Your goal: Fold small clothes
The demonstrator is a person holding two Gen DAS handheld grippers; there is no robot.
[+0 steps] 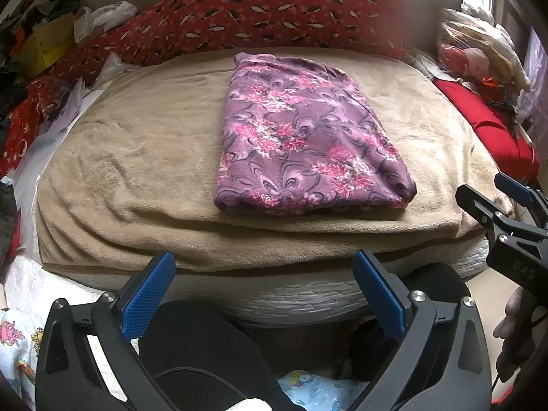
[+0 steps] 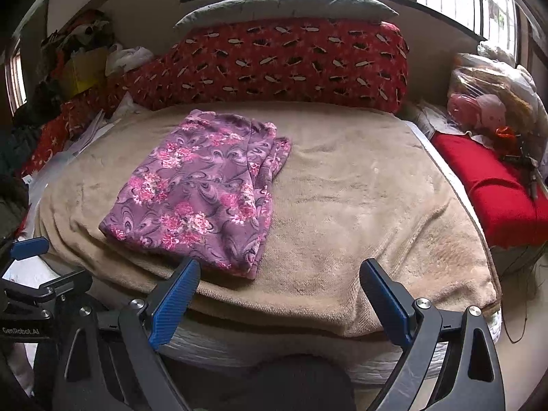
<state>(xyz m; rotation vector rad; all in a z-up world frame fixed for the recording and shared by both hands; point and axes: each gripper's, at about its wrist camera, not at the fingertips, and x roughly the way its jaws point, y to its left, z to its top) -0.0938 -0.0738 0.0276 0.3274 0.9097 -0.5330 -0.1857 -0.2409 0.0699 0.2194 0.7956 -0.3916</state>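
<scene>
left wrist view: folded floral garment (image 1: pixel 304 133) lies on the beige blanket (image 1: pixel 137 157), long axis running 12 to 6, dead ahead of the spread, empty left gripper (image 1: pixel 263 294). right gripper (image 2: pixel 279 303), also spread, sees it toward 11; left seems nearer.

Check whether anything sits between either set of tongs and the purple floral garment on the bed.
Nothing visible does. The purple floral garment lies folded on the tan blanket, with only bare blanket between it and the open left tongs and open right tongs.
</scene>
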